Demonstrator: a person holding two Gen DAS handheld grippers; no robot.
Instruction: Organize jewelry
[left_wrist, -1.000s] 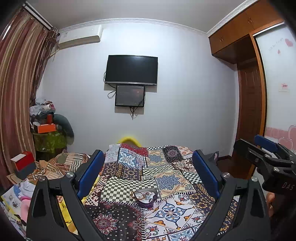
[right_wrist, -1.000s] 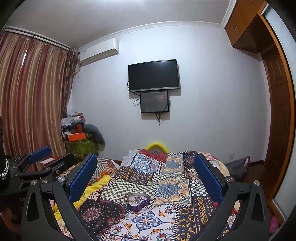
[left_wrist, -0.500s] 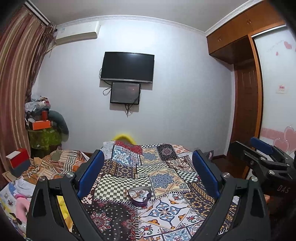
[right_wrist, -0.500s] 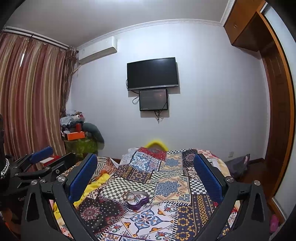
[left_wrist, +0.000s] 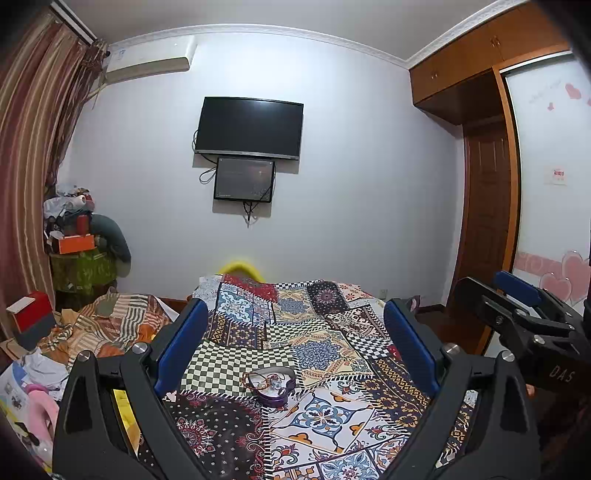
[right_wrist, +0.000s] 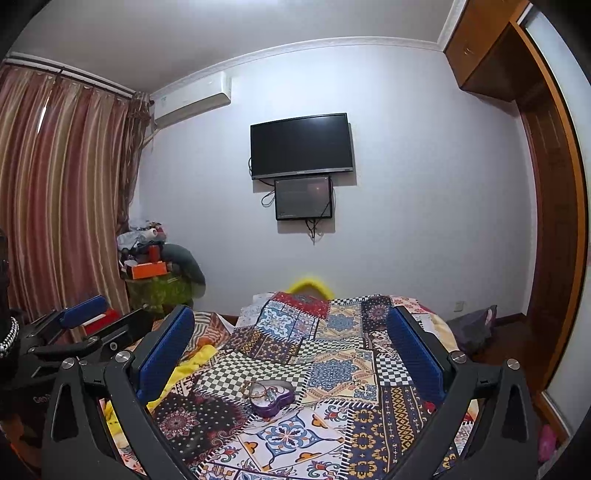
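**Both hand-held grippers wide open above bed, jewelry box ahead**

Left hand-held gripper (left_wrist: 291, 332): jaws spread wide, nothing between the blue pads. Right hand-held gripper (right_wrist: 290, 334): same, wide and empty. Both held above the bed (left_wrist: 332, 417), touching nothing.

Jewelry box (left_wrist: 271, 386) (purple, heart-shaped, lid off or open) sits on the patchwork bedspread, ahead of the left hand-held gripper and centred between its fingers, lower in view than the fingertips. Inside it a tangle of jewelry (left_wrist: 266, 382); individual pieces too small to tell apart. From the right wrist view the same box (right_wrist: 271, 397) lies ahead and slightly left of centre between the fingers.

Right hand-held gripper shows at the right edge of the left wrist view, so the two are side by side, well apart.

Beyond the bed, straight ahead: wall with TV (left_wrist: 249, 127) and a smaller screen (left_wrist: 244, 179) just under it. Left of the left hand-held gripper: striped curtain (left_wrist: 26, 177), clutter pile with an orange box (left_wrist: 72, 243)
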